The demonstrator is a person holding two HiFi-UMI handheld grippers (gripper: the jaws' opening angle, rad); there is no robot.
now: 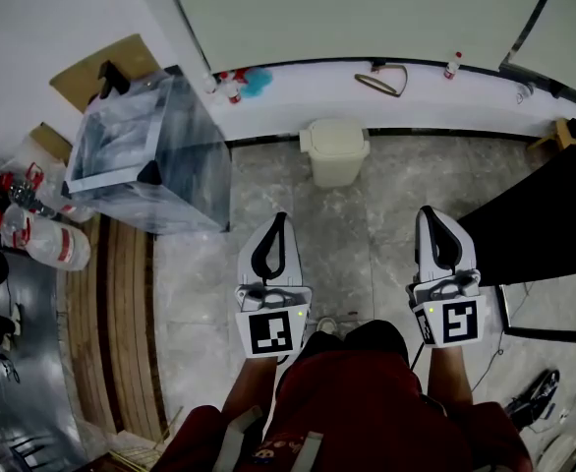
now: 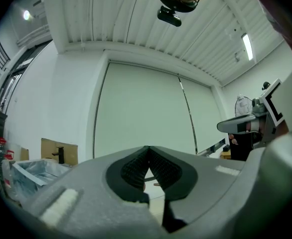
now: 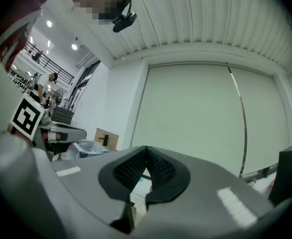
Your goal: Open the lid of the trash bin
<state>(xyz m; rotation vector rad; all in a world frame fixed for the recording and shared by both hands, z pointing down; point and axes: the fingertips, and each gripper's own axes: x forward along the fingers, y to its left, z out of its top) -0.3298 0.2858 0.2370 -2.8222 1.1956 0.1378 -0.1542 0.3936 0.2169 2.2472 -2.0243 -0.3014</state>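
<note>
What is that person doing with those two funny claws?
A person holds a left gripper and a right gripper out in front, side by side above the stone floor. Both have their jaws closed and hold nothing. A small cream trash bin stands ahead by the wall, its lid still down. Neither gripper touches it yet.

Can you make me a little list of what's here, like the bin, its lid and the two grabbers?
trash bin: small, cream, on the floor by the wall
lid: closed
left gripper: shut, empty, short of the bin
right gripper: shut, empty, short of the bin
big clear container: left of the bin
</note>
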